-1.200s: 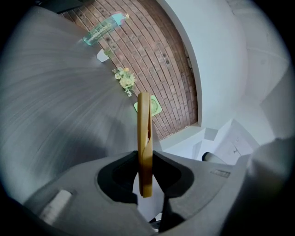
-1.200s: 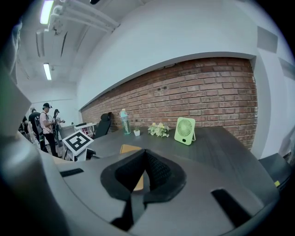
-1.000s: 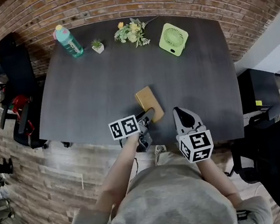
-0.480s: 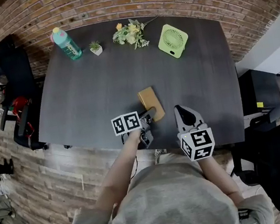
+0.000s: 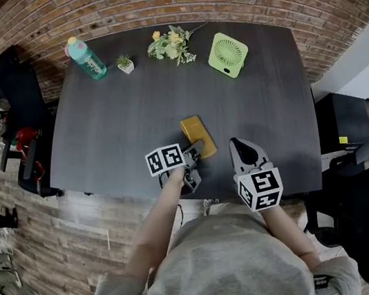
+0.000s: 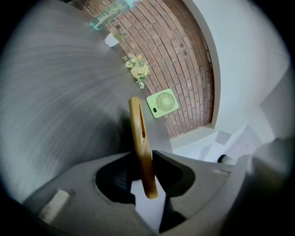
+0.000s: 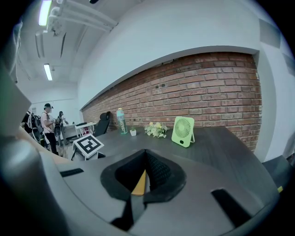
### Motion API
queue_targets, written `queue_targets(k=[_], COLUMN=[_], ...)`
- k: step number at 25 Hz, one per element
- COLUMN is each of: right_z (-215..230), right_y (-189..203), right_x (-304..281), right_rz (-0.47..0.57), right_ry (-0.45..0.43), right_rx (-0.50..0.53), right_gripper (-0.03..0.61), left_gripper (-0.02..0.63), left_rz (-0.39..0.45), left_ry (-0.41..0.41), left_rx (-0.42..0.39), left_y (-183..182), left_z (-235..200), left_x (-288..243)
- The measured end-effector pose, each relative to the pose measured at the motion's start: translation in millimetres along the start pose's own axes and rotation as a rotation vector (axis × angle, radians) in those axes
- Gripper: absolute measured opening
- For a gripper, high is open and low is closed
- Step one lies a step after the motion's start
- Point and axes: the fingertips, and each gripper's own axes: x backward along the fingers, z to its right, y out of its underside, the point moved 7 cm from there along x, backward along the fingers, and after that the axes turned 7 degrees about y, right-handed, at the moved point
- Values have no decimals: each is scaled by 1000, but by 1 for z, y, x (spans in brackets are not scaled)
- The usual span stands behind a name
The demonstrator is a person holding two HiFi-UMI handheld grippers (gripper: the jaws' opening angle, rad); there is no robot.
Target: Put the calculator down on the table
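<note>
Laying the tan calculator (image 5: 197, 136) on the table (image 5: 117, 119).
Head view: lies flat, slim golden slab, nearer than the green fan (image 5: 228, 54), near end inside the left gripper (image 5: 196, 150). Left gripper view: edge-on, jaws just loosened around it. Own view of the right gripper (image 7: 145, 156): clenched, empty.

No legible text, brand or number. Cubes on the left gripper (image 5: 195, 150) and right gripper (image 5: 241, 149) carry only black-and-white square markers; the bottle (image 5: 87, 58) label is unreadable.
</note>
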Motion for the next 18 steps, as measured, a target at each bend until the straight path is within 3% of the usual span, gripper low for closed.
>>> queue_targets(k=[11, 18], right_z=[6, 2], right_y=[1, -2], right_x=[-4, -11], right_rz=[3, 3], right_ry=[-1, -17], right_rx=[-3, 5], right_gripper=[2, 2], left_gripper=[110, 129], left_rz=[34, 19], left_ry=[-108, -183], left_rx=[5, -37], left_y=[-5, -10], left_z=[-6, -7], left_x=[-1, 2])
